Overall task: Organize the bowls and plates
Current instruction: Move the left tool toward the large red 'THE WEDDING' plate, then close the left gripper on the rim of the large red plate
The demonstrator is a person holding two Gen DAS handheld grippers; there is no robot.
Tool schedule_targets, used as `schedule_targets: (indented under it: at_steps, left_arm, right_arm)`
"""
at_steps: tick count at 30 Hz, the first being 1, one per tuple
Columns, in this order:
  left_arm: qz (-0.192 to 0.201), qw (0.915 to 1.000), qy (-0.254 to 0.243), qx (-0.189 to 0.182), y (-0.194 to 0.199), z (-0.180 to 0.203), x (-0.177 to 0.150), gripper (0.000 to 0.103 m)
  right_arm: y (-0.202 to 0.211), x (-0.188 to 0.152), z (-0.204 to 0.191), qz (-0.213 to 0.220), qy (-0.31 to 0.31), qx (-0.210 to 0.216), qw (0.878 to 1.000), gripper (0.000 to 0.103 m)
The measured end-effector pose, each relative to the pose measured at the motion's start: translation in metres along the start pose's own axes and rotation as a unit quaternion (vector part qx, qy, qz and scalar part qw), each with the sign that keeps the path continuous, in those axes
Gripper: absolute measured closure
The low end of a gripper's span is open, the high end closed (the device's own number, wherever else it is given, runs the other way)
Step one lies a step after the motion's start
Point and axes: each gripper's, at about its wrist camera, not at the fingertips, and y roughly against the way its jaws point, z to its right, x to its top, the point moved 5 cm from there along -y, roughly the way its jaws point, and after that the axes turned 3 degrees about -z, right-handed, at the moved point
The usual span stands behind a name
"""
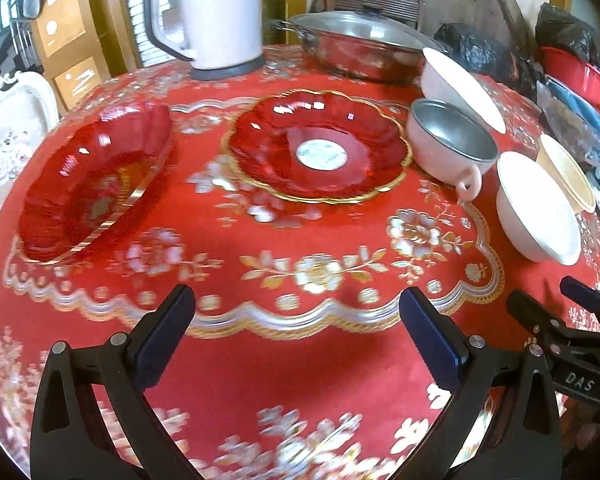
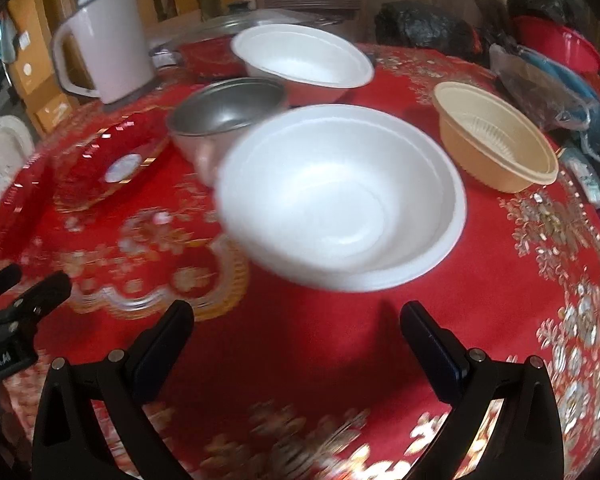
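The round table point(image 1: 308, 372), covered by a red cloth with gold and silver flowers, is seen to curve away at both sides. A wide strip of bare cloth is left along its near edge, where both tools are held; the far edge is crowded by a white kettle point(image 1: 216, 12), a lidded steel pot point(image 1: 356, 46), black bags point(image 1: 476, 50) and a red basin point(image 1: 580, 74).

Two red glass plates are counted: a plate with a white label point(image 1: 320, 148) lying flat near the middle, and a second red plate point(image 1: 96, 180) well to its left, its blurred rim appearing tilted. Four bowls are counted. The near white bowl point(image 2: 340, 196) stands just ahead of the right tongs, the far white bowl point(image 2: 304, 60) behind it, by the pot. The beige bowl point(image 2: 496, 136) is set apart to the right, with open cloth around it. The smallest, a metal bowl point(image 2: 228, 112) with a pink outside and a small handle, is wedged between the two white bowls and just beside the labelled plate.

The left gripper point(image 1: 296, 320) is held low over the near cloth, its jaws spread wide with nothing between them. The right gripper point(image 2: 298, 328) is held likewise, released and empty, level with the left and close beside it.
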Motion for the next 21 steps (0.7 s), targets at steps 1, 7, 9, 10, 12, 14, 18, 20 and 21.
schedule_targets:
  at_steps: [1,7,9,10,12,14,18,20,21]
  left_arm:
    - [0.000,1.0000,0.002,0.001,0.006,-0.006,0.000,0.000]
    - [-0.013,0.9992,0.029,0.025,0.029,-0.060,-0.002,0.000]
    - [-0.015,0.9980,0.046,0.040,0.035,-0.081,-0.001,0.000]
    - [-0.013,0.9973,0.057,0.043,0.039,-0.094,0.000,0.000]
    - [-0.010,0.9956,0.079,0.049,0.045,-0.115,0.004,0.000]
    - [-0.011,0.9938,0.094,0.060,0.048,-0.137,0.010,0.000]
    - [-0.001,0.9901,0.111,0.086,0.052,-0.176,0.024,0.000]
    - [-0.003,0.9897,0.117,0.084,0.049,-0.192,0.031,0.000]
    - [-0.006,0.9889,0.122,0.085,0.047,-0.202,0.034,0.000]
  right_arm:
    - [0.004,0.000,-0.006,0.001,0.003,0.008,1.000,0.000]
    - [0.017,0.009,-0.056,-0.005,0.051,0.053,0.997,0.000]
    - [0.017,0.012,-0.075,-0.006,0.073,0.065,0.995,0.000]
    - [0.017,0.014,-0.084,-0.007,0.083,0.068,0.994,0.000]
    - [0.014,0.019,-0.105,-0.007,0.104,0.075,0.992,0.000]
    - [0.014,0.021,-0.127,-0.009,0.124,0.085,0.989,0.000]
    - [0.012,0.034,-0.165,-0.004,0.156,0.107,0.982,0.000]
    - [0.012,0.041,-0.180,0.000,0.170,0.115,0.979,0.000]
    - [0.009,0.047,-0.187,-0.001,0.175,0.122,0.977,0.000]
